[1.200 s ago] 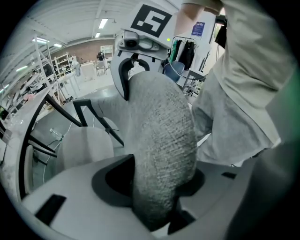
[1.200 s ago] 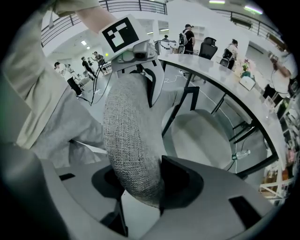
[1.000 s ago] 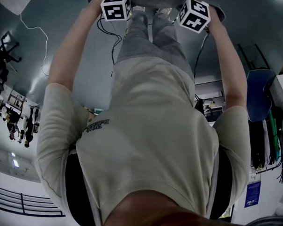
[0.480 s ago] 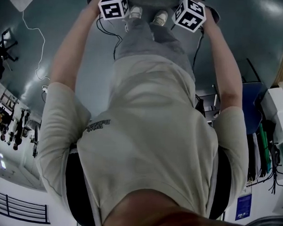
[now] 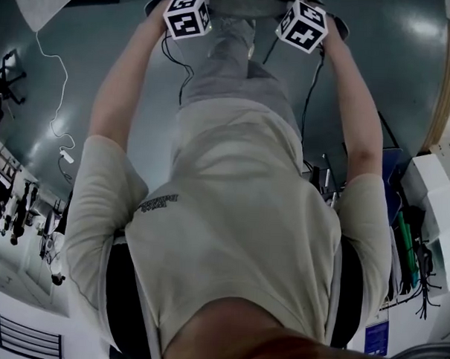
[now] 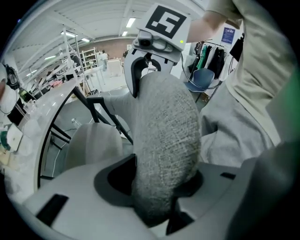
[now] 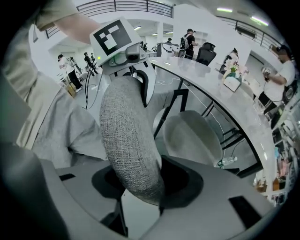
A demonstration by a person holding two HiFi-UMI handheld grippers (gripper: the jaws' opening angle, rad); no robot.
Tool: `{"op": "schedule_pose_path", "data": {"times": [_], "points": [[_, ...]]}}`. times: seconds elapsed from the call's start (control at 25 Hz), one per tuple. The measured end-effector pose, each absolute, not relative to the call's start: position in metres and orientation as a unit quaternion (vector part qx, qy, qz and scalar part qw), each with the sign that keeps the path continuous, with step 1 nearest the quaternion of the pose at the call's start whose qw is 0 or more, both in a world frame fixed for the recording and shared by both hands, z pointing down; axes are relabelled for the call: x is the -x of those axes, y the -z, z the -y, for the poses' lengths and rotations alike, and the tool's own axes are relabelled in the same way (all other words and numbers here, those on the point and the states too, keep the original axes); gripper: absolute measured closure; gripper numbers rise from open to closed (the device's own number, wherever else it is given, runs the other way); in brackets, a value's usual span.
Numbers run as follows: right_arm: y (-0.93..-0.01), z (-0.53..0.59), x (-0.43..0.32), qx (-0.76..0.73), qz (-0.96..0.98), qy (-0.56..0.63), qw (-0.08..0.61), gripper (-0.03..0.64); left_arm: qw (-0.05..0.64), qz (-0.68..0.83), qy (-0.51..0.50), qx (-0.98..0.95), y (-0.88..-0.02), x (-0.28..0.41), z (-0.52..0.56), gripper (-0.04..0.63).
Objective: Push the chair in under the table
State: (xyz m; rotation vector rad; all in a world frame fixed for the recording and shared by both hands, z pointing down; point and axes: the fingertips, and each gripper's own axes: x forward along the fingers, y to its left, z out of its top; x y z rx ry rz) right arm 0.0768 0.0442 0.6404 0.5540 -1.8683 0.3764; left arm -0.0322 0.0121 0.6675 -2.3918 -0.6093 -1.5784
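The chair's grey fabric backrest runs between both pairs of jaws. My left gripper grips its top edge, with the jaws closing on the fabric. My right gripper is shut on the same edge further along. Each gripper shows in the other's view, the right gripper and the left gripper. The pale chair seat lies below, next to the curved white table. In the head view, only the marker cubes show at the ends of the outstretched arms.
Black table legs stand beside the seat, with a bottle on the floor under the table. A cable trails over the grey floor at left, and a blue chair stands at right. People stand beyond the table.
The floor has slid under the person in the head view and the shoes have gone out of sight. Both arms have stayed stretched out on the backrest, moving along with it.
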Motion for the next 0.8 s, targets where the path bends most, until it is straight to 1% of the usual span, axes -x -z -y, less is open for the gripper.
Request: {"op": "schedule_pose_path", "data": {"times": [0.32, 0.56, 0.8], "points": [[-0.639, 0.018, -0.122, -0.222, 0.789, -0.148, 0.553, 0.419, 0.096, 0.188, 0.537, 0.817, -0.666, -0.011, 0.044, 0.423], [-0.637, 0.060, -0.166, -0.207, 0.780, -0.144, 0.573, 0.415, 0.080, 0.166, 0.529, 0.829, -0.663, -0.053, 0.075, 0.430], [-0.634, 0.098, -0.195, -0.205, 0.776, -0.143, 0.580, 0.411, 0.072, 0.148, 0.526, 0.834, -0.660, -0.080, 0.109, 0.436]]}}
